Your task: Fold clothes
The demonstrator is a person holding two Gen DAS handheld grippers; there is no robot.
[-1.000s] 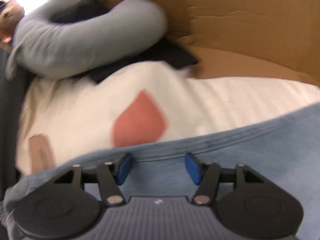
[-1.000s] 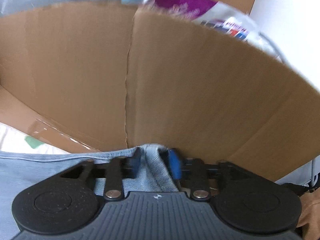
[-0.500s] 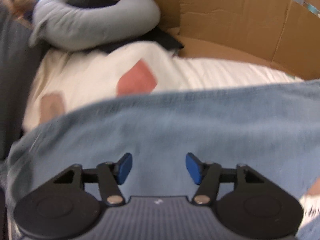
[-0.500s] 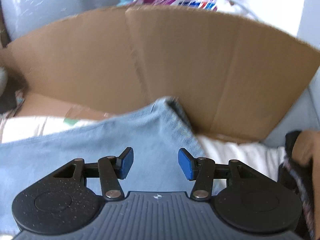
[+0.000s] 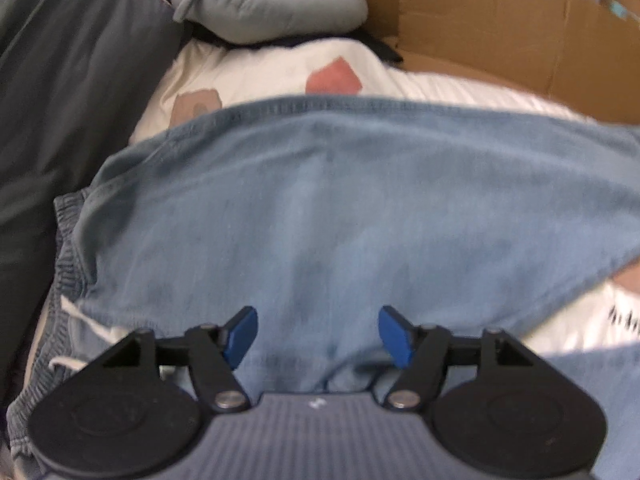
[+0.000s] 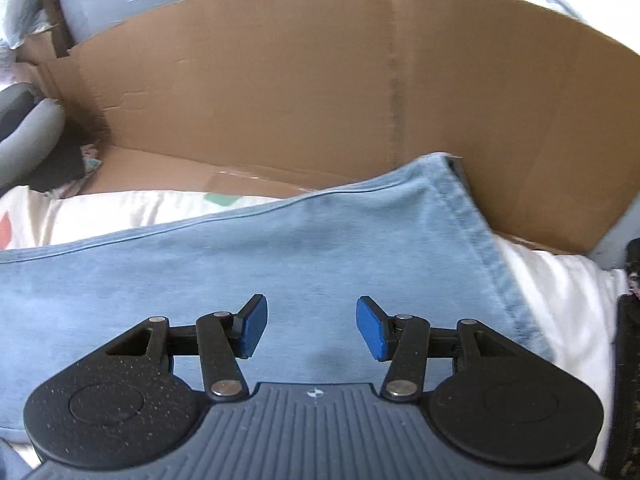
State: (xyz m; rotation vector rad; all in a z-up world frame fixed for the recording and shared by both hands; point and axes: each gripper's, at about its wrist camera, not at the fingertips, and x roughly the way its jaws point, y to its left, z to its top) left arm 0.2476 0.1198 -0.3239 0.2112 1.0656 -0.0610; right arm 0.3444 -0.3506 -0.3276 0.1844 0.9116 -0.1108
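We are holding the left tool (image 5: 318, 334) over the near part of the light blue denim shorts (image 5: 340, 208), its blue pads standing well apart with nothing pinched between them; its jaws have just been opening, and only flat cloth is lying beneath the gap. The right tool (image 6: 312, 328) is hanging likewise over the other end of the shorts (image 6: 280, 264), about half open and gripping nothing, its jaws having opened a little as well.

The shorts are lying doubled over on the white patterned bedsheet (image 5: 260, 64), the gathered waistband (image 5: 66, 256) with its white drawstring showing toward the bed's left edge, and a stitched hem (image 6: 476, 236) reaching toward the bed's far right corner.

We judge that a fold has just been laid down and let go, so we are sitting between folds. The next move, as we read it, is calling for both tools to pick a fresh edge, likely one end of the doubled cloth, close on both layers together and carry it across without dragging the lower layer askew.

Beyond the shorts a grey neck pillow (image 5: 276, 4) is resting at the bed's far left corner, and a cardboard box wall (image 6: 320, 88) is standing along the far edge.
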